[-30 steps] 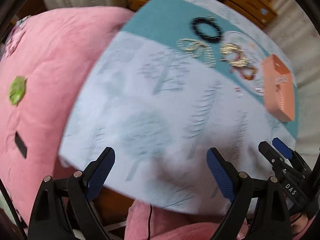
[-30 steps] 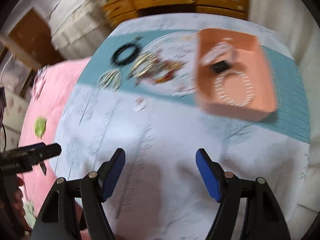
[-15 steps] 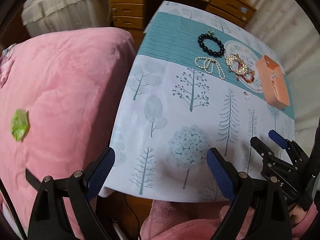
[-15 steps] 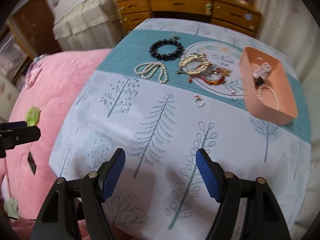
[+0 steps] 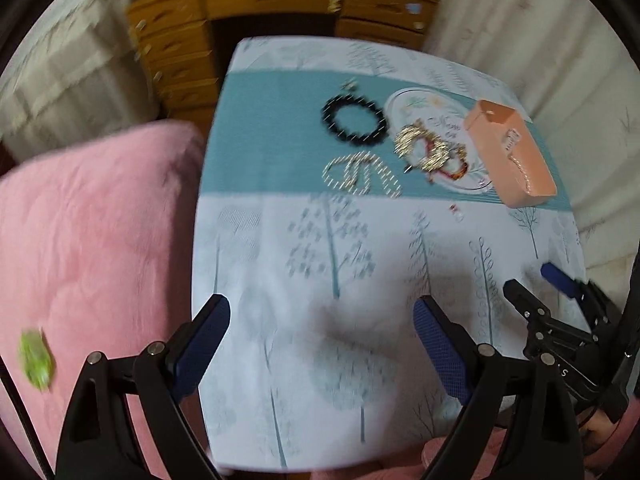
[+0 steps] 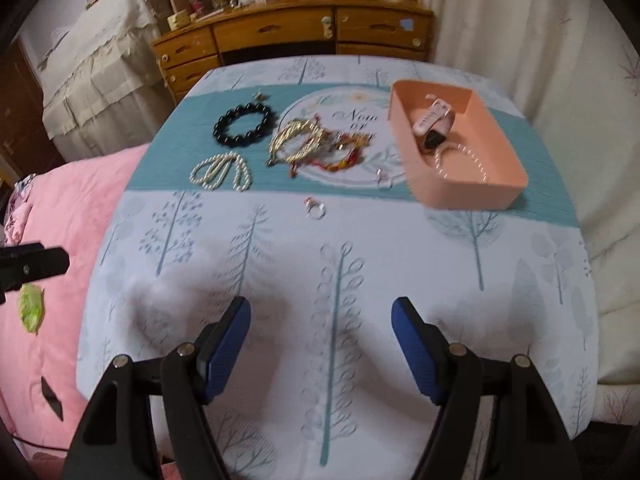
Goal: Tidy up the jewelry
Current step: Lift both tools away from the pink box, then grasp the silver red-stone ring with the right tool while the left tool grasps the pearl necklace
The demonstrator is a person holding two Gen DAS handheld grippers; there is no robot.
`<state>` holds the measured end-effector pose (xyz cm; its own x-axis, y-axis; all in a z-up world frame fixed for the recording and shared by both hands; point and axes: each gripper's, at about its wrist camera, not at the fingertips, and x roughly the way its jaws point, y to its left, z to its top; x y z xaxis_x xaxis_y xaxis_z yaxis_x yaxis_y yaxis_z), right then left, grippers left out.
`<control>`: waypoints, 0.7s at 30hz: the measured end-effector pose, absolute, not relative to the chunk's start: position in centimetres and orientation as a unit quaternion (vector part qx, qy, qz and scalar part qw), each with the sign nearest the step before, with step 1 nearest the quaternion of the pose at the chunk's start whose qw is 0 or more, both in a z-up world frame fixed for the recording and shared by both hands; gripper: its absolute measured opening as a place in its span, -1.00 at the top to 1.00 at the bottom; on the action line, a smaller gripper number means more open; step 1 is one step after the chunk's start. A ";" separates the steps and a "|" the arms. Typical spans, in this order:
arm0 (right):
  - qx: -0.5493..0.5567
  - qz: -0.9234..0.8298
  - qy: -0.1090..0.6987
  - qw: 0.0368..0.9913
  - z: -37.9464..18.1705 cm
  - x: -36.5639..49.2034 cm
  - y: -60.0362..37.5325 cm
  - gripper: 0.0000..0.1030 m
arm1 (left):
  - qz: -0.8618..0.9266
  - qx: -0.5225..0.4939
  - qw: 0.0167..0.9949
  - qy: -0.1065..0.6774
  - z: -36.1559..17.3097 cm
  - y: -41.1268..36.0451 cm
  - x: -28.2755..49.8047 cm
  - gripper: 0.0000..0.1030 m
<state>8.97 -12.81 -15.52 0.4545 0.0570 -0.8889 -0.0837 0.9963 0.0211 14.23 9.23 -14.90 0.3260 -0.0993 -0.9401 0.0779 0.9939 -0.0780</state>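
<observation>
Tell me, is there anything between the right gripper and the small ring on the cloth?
Nothing visible. Only bare tablecloth lies between the open right gripper and the ring.

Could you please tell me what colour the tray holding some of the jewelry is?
The tray is peach-orange, seen best in the right wrist view.

Both grippers gape wide and empty: left gripper [image 5: 320, 336] at bottom centre, right gripper [image 6: 322, 338] likewise, level.
</observation>
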 end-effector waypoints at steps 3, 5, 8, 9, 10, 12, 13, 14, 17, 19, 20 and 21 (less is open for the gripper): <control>-0.047 0.045 0.494 0.867 -16.0 10.0 -12.3 -0.42 | -0.072 0.049 0.824 0.559 -14.7 7.6 16.4 -0.78; -0.081 0.052 0.479 0.872 -16.7 10.6 -11.7 -0.42 | -0.091 0.079 0.828 0.548 -14.7 6.6 17.7 -0.78; -0.127 0.076 0.460 0.876 -18.1 11.3 -10.6 -0.42 | -0.128 0.117 0.826 0.536 -15.5 5.1 20.0 -0.78; -0.136 0.081 0.454 0.877 -18.5 11.5 -10.3 -0.40 | -0.138 0.126 0.820 0.542 -16.3 4.6 21.1 -0.78; -0.145 0.086 0.452 0.876 -19.0 11.8 -10.0 -0.37 | -0.143 0.129 0.813 0.549 -16.9 4.3 21.8 -0.78; -0.152 0.094 0.456 0.872 -19.9 12.4 -9.7 -0.21 | -0.150 0.127 0.799 0.568 -18.5 3.6 23.5 -0.78; -0.151 0.097 0.458 0.871 -20.3 12.7 -9.6 -0.17 | -0.150 0.125 0.794 0.576 -19.3 3.3 24.2 -0.78; -0.149 0.098 0.459 0.870 -20.7 13.0 -9.6 -0.10 | -0.148 0.124 0.791 0.581 -20.0 3.2 24.6 -0.78; -0.134 0.094 0.460 0.873 -21.5 13.9 -9.8 0.02 | -0.139 0.125 0.787 0.588 -22.0 2.8 25.9 -0.78; -0.127 0.095 0.463 0.872 -21.9 14.4 -10.0 0.07 | -0.134 0.123 0.787 0.590 -22.8 2.8 26.5 -0.78; -0.125 0.097 0.465 0.871 -22.0 14.7 -10.0 0.08 | -0.132 0.122 0.787 0.591 -23.1 2.8 26.8 -0.76; -0.122 0.101 0.467 0.870 -22.1 14.9 -10.0 0.09 | -0.130 0.117 0.788 0.590 -23.5 2.9 27.2 -0.70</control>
